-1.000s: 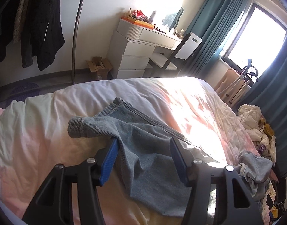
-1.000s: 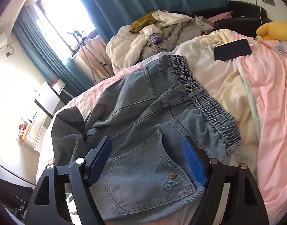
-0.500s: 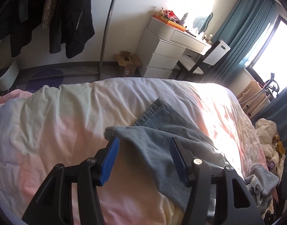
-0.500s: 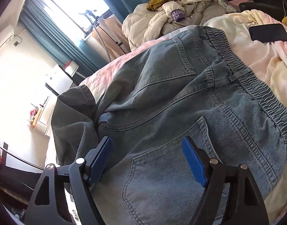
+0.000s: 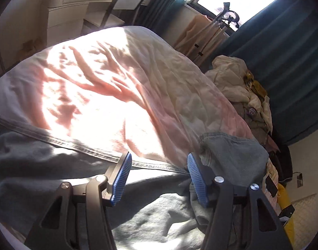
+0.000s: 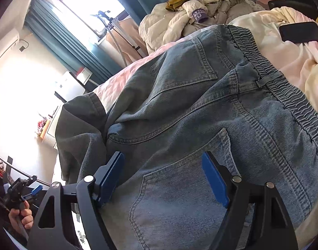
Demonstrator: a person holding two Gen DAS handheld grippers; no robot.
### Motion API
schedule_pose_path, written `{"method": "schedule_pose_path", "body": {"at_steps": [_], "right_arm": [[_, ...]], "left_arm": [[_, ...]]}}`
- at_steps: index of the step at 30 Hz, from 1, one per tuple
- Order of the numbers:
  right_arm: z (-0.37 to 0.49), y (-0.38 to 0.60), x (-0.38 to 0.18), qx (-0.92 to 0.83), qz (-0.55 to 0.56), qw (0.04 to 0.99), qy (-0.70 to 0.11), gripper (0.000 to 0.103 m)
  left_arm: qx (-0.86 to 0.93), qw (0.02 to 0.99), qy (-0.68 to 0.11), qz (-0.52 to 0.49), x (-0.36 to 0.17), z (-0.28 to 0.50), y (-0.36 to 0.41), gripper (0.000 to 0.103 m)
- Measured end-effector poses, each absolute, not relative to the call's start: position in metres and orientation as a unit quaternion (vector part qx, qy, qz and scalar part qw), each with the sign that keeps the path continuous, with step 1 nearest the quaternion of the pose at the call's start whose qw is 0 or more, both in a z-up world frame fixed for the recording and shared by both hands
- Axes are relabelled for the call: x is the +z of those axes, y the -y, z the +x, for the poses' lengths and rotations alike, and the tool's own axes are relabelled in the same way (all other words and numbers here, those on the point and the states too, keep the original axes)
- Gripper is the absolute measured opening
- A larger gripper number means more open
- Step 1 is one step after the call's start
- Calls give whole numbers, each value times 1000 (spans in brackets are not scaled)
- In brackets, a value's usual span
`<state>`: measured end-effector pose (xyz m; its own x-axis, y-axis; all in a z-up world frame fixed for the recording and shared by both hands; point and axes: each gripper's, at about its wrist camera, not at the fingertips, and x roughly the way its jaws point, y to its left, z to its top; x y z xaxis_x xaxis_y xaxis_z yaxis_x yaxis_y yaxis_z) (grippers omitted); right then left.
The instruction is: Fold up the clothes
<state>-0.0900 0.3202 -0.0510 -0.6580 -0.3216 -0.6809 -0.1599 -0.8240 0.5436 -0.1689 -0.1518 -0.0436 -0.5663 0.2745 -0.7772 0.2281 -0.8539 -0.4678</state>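
Light blue jeans (image 6: 200,108) lie back side up on the pink and cream duvet (image 5: 117,79), elastic waistband (image 6: 283,87) to the right. My right gripper (image 6: 162,155) hovers open just over the nearer back pocket (image 6: 179,187), nothing between its blue pads. In the left wrist view a jeans leg (image 5: 34,166) crosses the bottom, its side seam (image 5: 92,152) running under my left gripper (image 5: 159,156), which is open with no cloth pinched. The seat of the jeans (image 5: 231,152) bunches at the right. The left gripper (image 6: 23,189), held by a hand, also shows at the right wrist view's lower left.
A heap of unfolded clothes (image 6: 200,6) lies past the bed by the teal curtains (image 5: 283,62). A black phone (image 6: 300,32) rests on the duvet beyond the waistband. A white dresser (image 5: 65,6) and a stand (image 5: 211,31) are by the window.
The left gripper has swept from the cuff end of the leg along it toward the seat, turning to face the window. The right gripper dropped closer to the jeans, then held still.
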Motion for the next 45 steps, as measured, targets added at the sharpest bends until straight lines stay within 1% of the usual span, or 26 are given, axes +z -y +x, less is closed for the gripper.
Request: {"method": "schedule_pose_path", "body": {"at_steps": [5, 10, 14, 15, 16, 17, 18, 19, 20, 23, 29, 34, 40, 45], "right_arm": [[-98, -314, -61, -860, 419, 59, 285, 78], [-113, -317, -74, -852, 406, 94, 316, 78], [-122, -318, -81, -861, 386, 105, 313, 78], [-124, -317, -84, -863, 384, 107, 311, 78], [-127, -317, -87, -863, 383, 108, 311, 78], [-130, -317, -90, -862, 384, 110, 312, 78], [-132, -317, -93, -862, 384, 112, 313, 78], [-134, -317, -95, -862, 383, 113, 313, 78], [-136, -317, -97, -862, 382, 113, 313, 78], [-139, -317, -99, -865, 379, 114, 309, 78], [-139, -319, -102, -863, 376, 117, 316, 78], [-139, -311, -102, -870, 374, 110, 300, 78], [-140, -303, -101, -879, 379, 100, 273, 78], [-142, -297, -101, -881, 383, 94, 260, 78]], "left_arm": [[825, 52, 278, -489, -77, -225, 102, 57], [792, 91, 325, -508, -115, -272, 74, 57], [758, 129, 391, -505, -140, -297, 59, 57], [756, 130, 396, -505, -141, -301, 56, 57], [754, 129, 399, -505, -143, -304, 53, 54], [756, 126, 388, -512, -142, -308, 48, 43], [763, 122, 368, -517, -139, -310, 44, 28], [774, 120, 349, -515, -135, -311, 40, 25], [787, 117, 331, -507, -128, -311, 37, 15], [829, 106, 297, -462, -98, -307, 38, 10], [878, 68, 312, -355, -20, -294, 88, 9], [903, -29, 305, -302, 33, -270, 162, 9], [906, -159, 319, -227, 71, -231, 268, 9], [888, -270, 323, -186, 86, -198, 341, 9]]}}
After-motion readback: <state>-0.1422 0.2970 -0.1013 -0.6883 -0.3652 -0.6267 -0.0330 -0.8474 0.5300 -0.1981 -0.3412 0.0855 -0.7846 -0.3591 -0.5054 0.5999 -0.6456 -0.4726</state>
